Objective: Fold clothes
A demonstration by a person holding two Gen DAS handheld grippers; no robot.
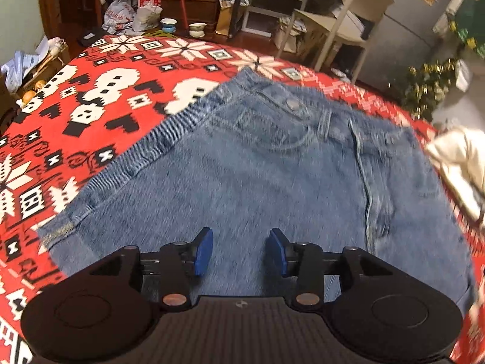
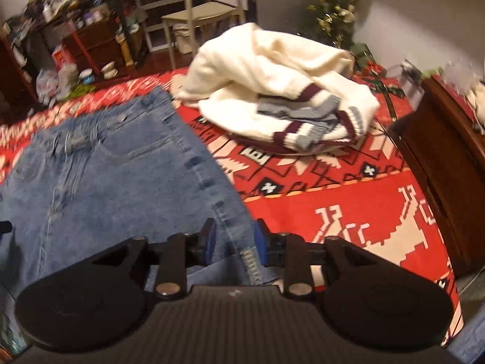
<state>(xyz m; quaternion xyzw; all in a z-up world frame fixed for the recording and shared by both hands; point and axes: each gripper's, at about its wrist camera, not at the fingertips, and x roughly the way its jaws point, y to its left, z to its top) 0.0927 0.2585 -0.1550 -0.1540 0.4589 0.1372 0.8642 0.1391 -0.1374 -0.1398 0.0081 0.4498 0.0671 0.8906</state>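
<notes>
Hovering over the folded denim jeans (image 1: 257, 166), the left gripper (image 1: 239, 250) is standing partly open with nothing between its blue pads, cloth spreading ahead of it on the red patterned blanket (image 1: 106, 97). The right gripper (image 2: 235, 241) is straddling the jeans' side seam, pads apart; whether they are touching is blurred. A white sweater (image 2: 272, 85) is waiting ahead-right, probably next.

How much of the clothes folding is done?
Done: the jeans lie folded flat on the red blanket. In hand: nothing; the left gripper and right gripper are open above the denim. Left: the white sweater is a crumpled heap beside the jeans.
</notes>
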